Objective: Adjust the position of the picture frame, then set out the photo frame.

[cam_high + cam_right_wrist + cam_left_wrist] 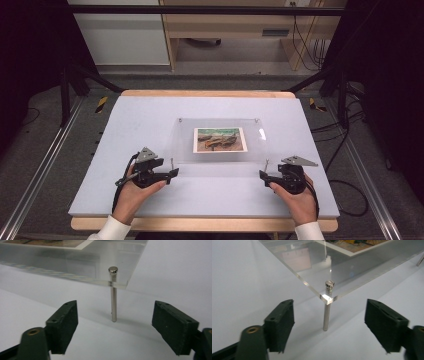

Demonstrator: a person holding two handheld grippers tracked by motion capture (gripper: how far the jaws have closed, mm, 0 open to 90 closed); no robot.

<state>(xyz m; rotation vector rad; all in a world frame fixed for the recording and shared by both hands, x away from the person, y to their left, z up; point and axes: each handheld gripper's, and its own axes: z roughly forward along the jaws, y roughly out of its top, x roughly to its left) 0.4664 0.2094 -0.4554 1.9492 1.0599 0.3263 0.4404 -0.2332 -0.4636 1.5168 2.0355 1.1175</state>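
A clear acrylic sheet [220, 125] stands raised on thin metal pins over the white table [125, 125], with a colour picture card [220, 139] at its middle. My left gripper [175, 171] is open at the sheet's near left corner; in the left gripper view the corner pin [327, 315] stands between and just beyond the jaws, untouched. My right gripper [261, 175] is open at the near right corner, and its pin [114, 302] likewise stands between the black jaws, apart from both. The acrylic sheet [352, 267] [75, 265] reflects the room.
The white table surface ends at a wooden edge [200, 225] near me. Metal rails [45, 160] run along both sides. Two more pins [179, 120] hold the sheet's far corners. Cables [345, 150] lie on the floor at the right.
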